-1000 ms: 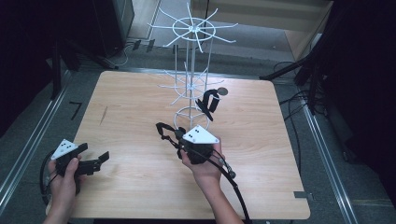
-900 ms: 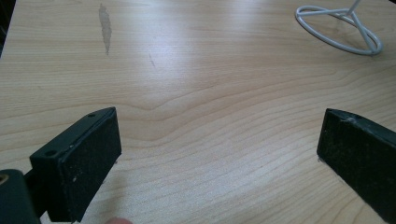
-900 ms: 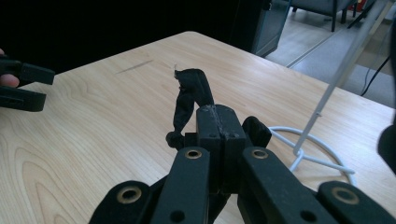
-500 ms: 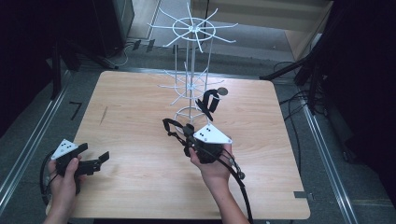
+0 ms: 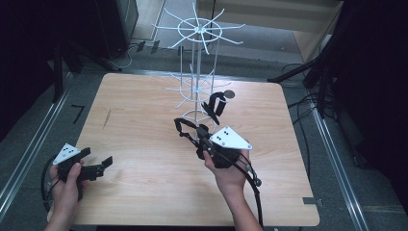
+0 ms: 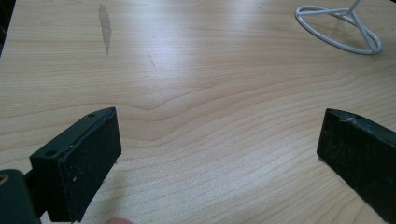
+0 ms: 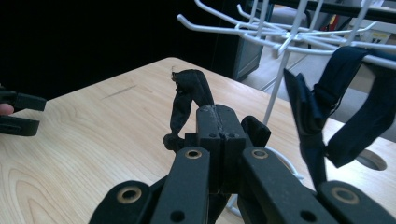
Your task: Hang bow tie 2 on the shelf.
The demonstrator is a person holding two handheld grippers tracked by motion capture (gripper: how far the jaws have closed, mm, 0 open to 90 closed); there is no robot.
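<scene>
A white wire display rack point(image 5: 197, 72) stands at the back middle of the wooden table point(image 5: 139, 115). One black fabric strap point(image 5: 214, 106) hangs from a lower hook of it, also seen as the dangling strap point(image 7: 322, 107) in the right gripper view. My right gripper point(image 5: 199, 140) hovers just in front of the rack's base, shut on a second black strap point(image 5: 184, 127). Its loop point(image 7: 187, 93) sticks up past the closed jaws of that gripper point(image 7: 218, 116). My left gripper point(image 5: 103, 166) rests at the front left of the table, open with nothing between its pads point(image 6: 88, 158).
The rack's ring base point(image 6: 341, 35) lies on the tabletop ahead of the left gripper. A dark streak point(image 6: 105, 25) marks the wood at far left. A round cable hole point(image 5: 230, 94) sits behind the hanging strap. Metal rails and cables run along the floor beside the table.
My right gripper has shifted right and risen a little, carrying the black strap with it. The left gripper has stayed put.
</scene>
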